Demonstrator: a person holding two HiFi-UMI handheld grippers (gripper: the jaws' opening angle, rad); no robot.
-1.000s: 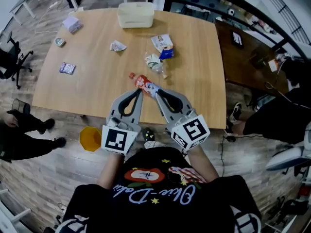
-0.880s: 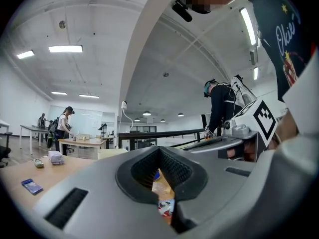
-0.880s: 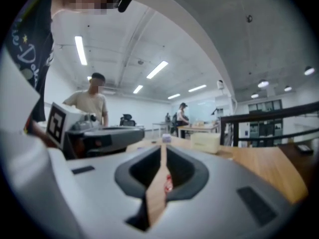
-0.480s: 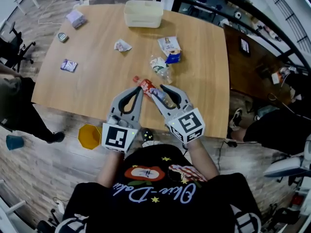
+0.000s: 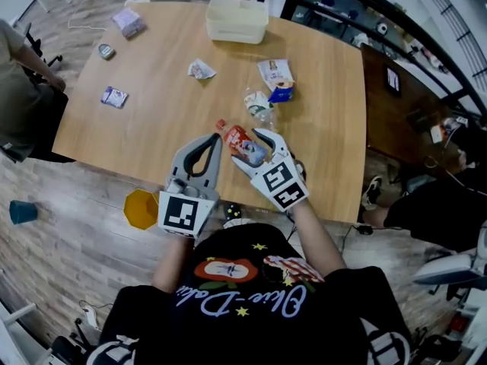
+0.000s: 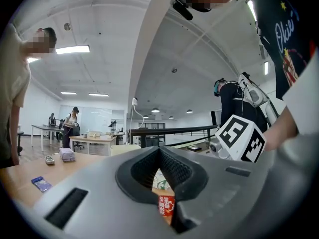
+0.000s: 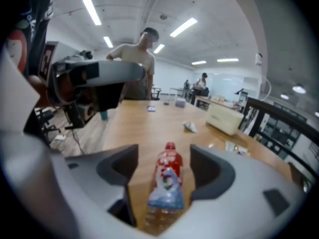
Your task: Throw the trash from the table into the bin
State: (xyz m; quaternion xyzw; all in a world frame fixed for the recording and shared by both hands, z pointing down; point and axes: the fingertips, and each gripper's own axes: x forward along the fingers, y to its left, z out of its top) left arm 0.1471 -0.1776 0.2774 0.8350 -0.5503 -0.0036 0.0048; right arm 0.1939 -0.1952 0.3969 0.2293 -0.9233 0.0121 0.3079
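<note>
Office w/ desks [image 6: 89,139], strip lights [image 6: 73,49]

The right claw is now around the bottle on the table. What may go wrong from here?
The right claw has just been opening; the bottle lies on its side between its jaws, not yet pressed. Being round, it may roll or squirt out as they close. The shut left claw is near and may knock it.
</note>
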